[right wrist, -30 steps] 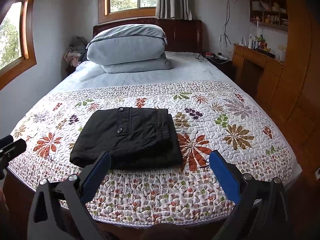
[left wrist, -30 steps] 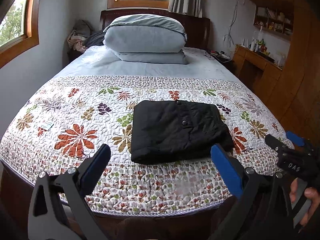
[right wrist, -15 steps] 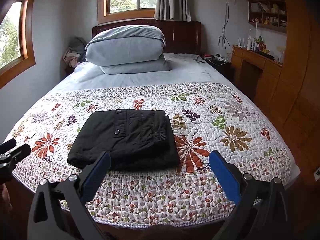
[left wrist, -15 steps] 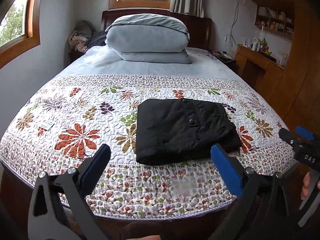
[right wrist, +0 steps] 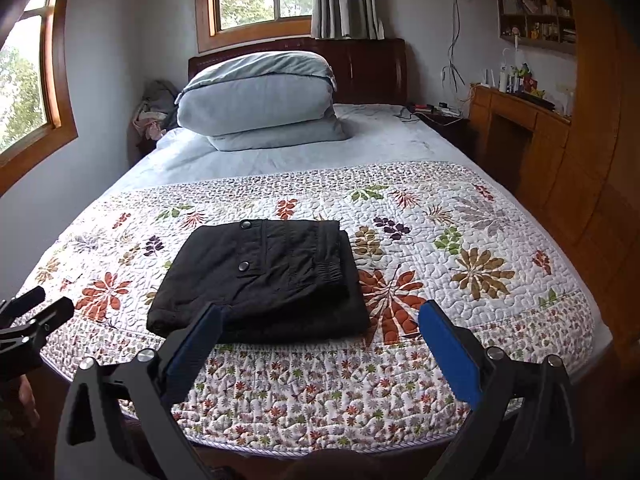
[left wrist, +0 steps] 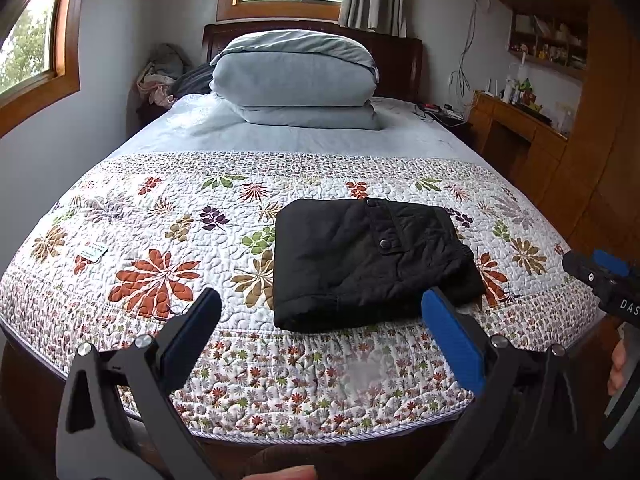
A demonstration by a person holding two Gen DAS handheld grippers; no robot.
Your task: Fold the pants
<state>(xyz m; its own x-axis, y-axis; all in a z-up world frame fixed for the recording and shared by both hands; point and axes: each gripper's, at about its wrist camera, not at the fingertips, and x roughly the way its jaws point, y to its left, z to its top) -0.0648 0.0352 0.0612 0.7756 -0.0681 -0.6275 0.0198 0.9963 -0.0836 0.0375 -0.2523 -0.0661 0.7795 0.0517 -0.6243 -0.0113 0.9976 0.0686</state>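
Observation:
Black pants (left wrist: 368, 264) lie folded in a compact rectangle on the floral quilt (left wrist: 160, 240) near the bed's foot; they also show in the right wrist view (right wrist: 264, 276). My left gripper (left wrist: 320, 316) is open and empty, held back off the foot edge, apart from the pants. My right gripper (right wrist: 318, 326) is open and empty too, also short of the bed's foot edge. The right gripper's tip shows at the right edge of the left wrist view (left wrist: 604, 280). The left gripper's tip shows at the left edge of the right wrist view (right wrist: 32, 316).
Stacked grey-blue pillows (left wrist: 296, 76) sit at the headboard. A wooden desk and cabinets (left wrist: 532, 136) line the right wall. A clothes pile (left wrist: 160, 76) sits at the back left. A small tag (left wrist: 93, 250) lies on the quilt's left side.
Both grippers have drawn back and risen slightly from the bed. The pants lie still in the same folded shape. Both grippers stay open.

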